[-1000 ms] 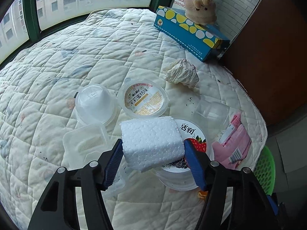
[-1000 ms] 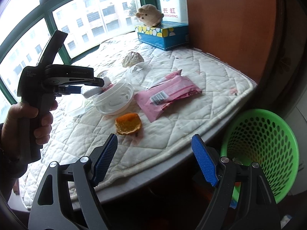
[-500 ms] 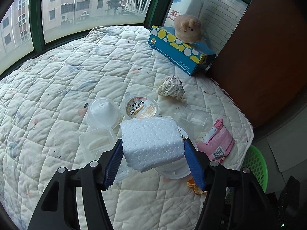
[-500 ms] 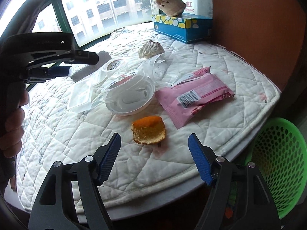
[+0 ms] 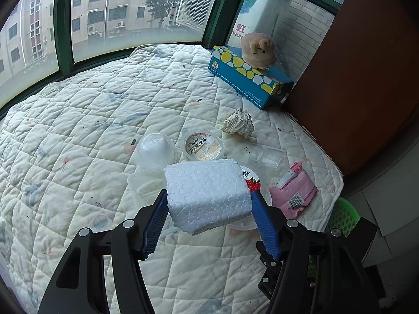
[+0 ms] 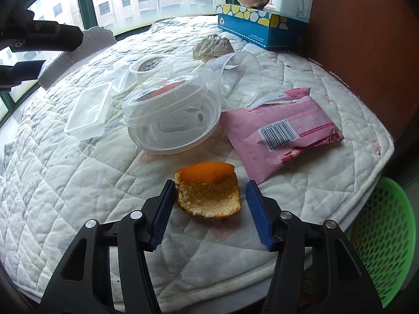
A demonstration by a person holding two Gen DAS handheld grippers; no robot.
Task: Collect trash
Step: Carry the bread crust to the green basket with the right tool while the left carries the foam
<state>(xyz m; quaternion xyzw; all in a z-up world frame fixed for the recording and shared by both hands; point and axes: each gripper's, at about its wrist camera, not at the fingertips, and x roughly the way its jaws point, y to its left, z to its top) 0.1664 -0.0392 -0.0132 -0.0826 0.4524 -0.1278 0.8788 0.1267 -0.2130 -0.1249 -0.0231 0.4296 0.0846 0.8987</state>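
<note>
Two hand-held grippers in play. Right hand-held gripper [image 6: 209,209]: jaws straddle orange peel [image 6: 208,192], just been closing; left pad at peel edge, right pad a slight gap off, no firm pinch visible. Peel lies flat on quilted mattress [image 6: 78,183], directly ahead between pads, long axis across jaw line. Left hand-held gripper [image 5: 209,225]: clamped on white foam block [image 5: 207,193], held above mattress. Green basket [image 6: 385,243] low at right, beyond mattress edge, nearer right hand. Judgement: finish pinch on peel, then carry right to basket.
</note>
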